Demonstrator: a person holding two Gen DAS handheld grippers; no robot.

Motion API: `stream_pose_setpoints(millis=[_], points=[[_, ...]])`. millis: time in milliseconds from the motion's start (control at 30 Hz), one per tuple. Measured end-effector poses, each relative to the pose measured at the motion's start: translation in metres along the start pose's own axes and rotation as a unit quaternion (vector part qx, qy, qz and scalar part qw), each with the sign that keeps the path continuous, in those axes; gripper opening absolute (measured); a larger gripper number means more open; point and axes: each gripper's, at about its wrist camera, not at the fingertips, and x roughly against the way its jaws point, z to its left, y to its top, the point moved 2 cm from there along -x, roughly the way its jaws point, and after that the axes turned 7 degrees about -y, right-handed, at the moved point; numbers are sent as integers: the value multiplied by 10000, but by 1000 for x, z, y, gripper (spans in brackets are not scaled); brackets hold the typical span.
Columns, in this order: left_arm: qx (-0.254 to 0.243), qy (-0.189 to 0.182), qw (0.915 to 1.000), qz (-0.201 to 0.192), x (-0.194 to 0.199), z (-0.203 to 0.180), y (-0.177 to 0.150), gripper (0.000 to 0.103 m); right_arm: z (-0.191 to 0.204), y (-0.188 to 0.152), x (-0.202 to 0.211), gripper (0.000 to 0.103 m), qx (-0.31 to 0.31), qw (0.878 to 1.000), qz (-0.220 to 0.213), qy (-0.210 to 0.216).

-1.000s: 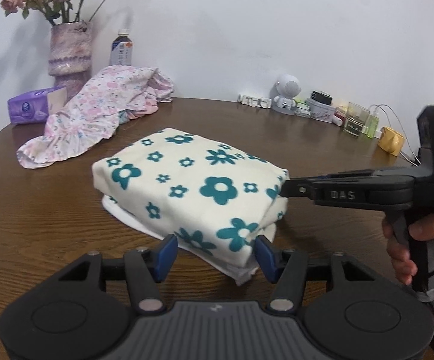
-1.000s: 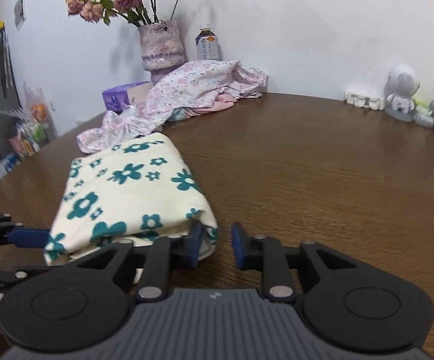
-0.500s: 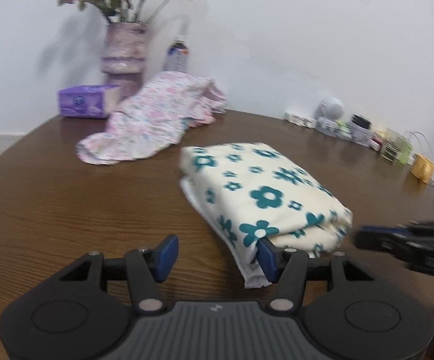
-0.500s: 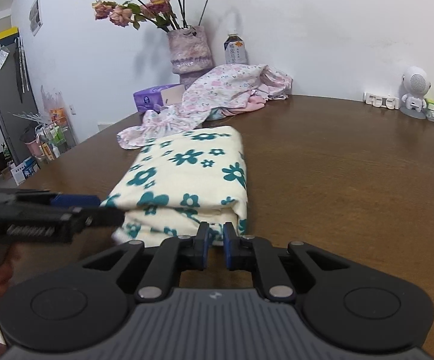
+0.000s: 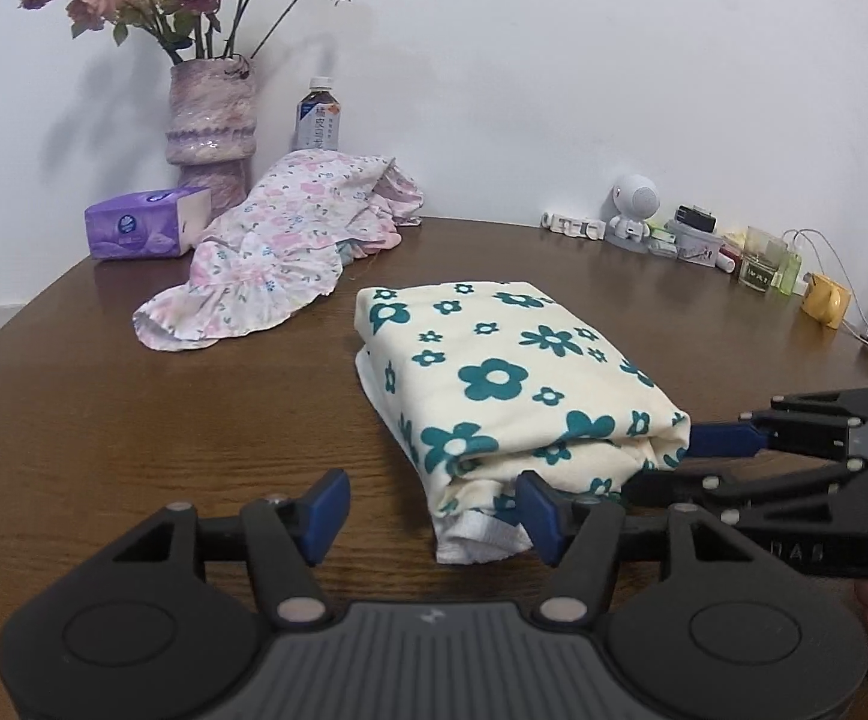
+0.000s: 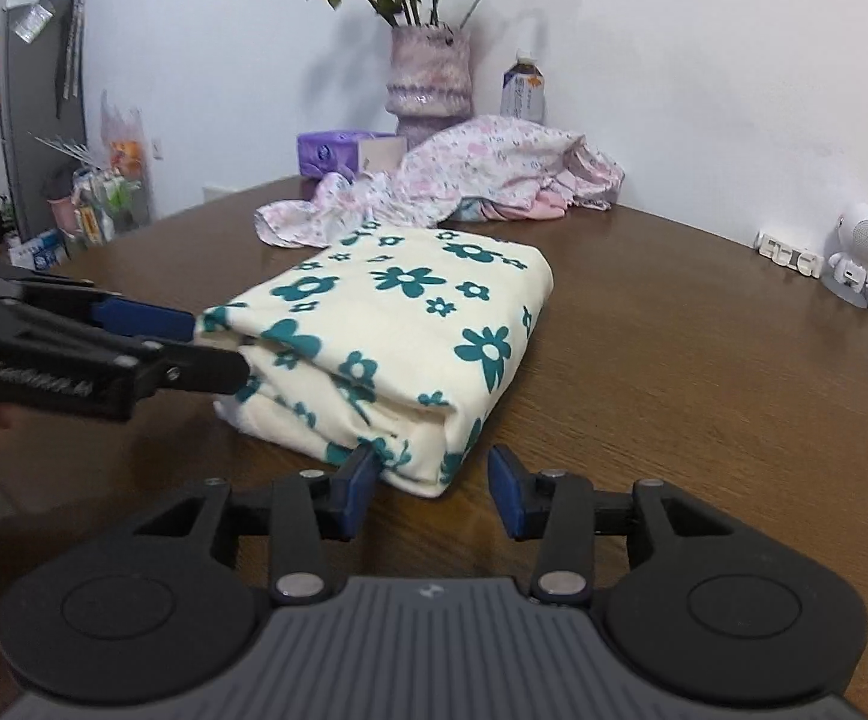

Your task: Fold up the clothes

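Yellow holder [image 5: 826, 300] only from left wrist

A plain white wall [image 5: 553, 60] backs the round wooden table [image 5: 134, 420]; a grey cabinet [image 6: 38, 108] stands left.

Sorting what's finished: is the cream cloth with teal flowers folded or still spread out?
Folded. The cream cloth lies as a compact stacked rectangle on the table, layered edges showing at its near end. The pink floral garment behind it is rumpled.

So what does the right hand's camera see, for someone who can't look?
A folded flowery cloth lies on a brown table, its corner between the opening right gripper. The left gripper touches it from the left.
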Motion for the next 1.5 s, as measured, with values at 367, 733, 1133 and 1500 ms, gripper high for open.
stream_pose_setpoints(millis=[367, 733, 1133, 1500], points=[[-467, -250, 9986, 63, -18, -14, 5, 65, -1, 3, -13, 42, -509, 9986, 75, -95], [-442, -201, 9988, -9, -21, -13, 7, 60, -3, 5, 0, 48, -465, 9988, -103, 94], [-185, -319, 9993, -78, -19, -4, 3, 40, 0, 9, -13, 35, -624, 9980, 38, -85], [-14, -310, 9994, -159, -9, 0, -1, 34, -4, 7, -12, 36, -796, 9968, 66, -41]])
